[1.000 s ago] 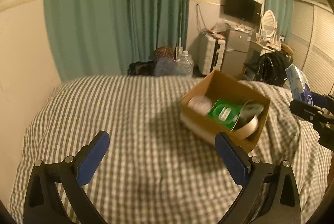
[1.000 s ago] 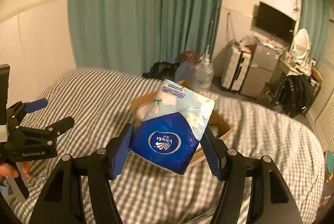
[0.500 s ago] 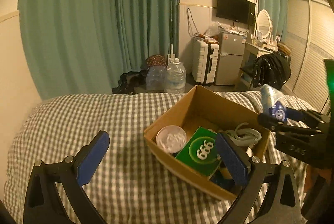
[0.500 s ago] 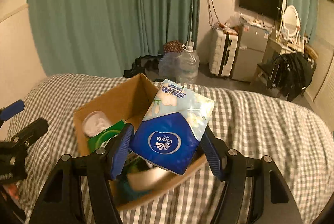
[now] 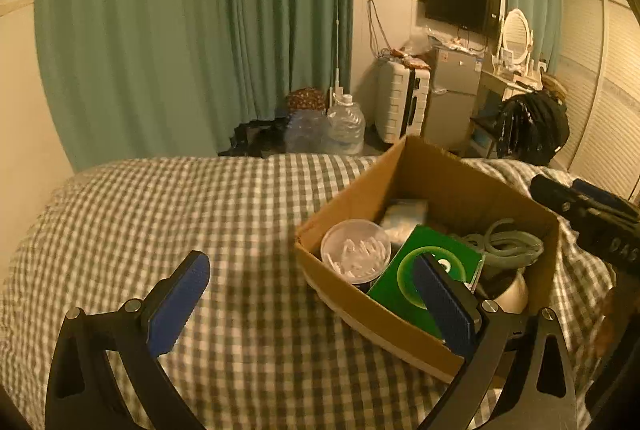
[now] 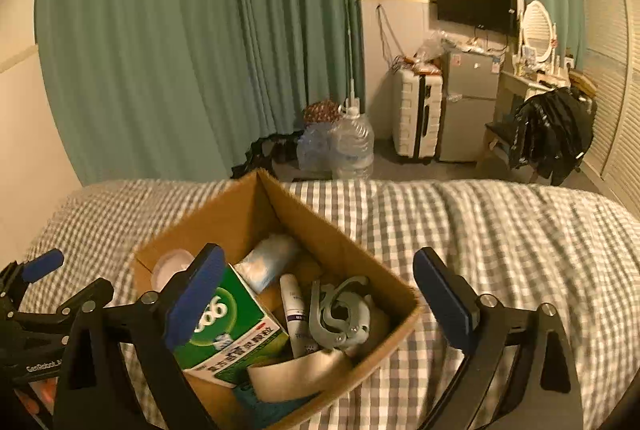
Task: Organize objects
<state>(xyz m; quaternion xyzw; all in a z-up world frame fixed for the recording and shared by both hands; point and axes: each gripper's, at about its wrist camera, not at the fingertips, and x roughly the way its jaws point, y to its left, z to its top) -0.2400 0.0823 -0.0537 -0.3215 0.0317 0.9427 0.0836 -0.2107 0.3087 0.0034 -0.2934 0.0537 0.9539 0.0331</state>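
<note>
The cardboard box (image 6: pixel 340 242) sits on the bed (image 6: pixel 500 230), holding a tissue pack (image 6: pixel 268 258).

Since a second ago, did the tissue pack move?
Yes. It left the right claw, now open, and lies low inside the cardboard box, the tissue pack against its far wall.

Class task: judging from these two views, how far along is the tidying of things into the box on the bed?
Done: the cardboard box holds a green packet, tissue pack, tube, grey clip and tub. In hand: nothing; right tongs and left tongs are open. Left: no loose items show on the checked cover.
</note>
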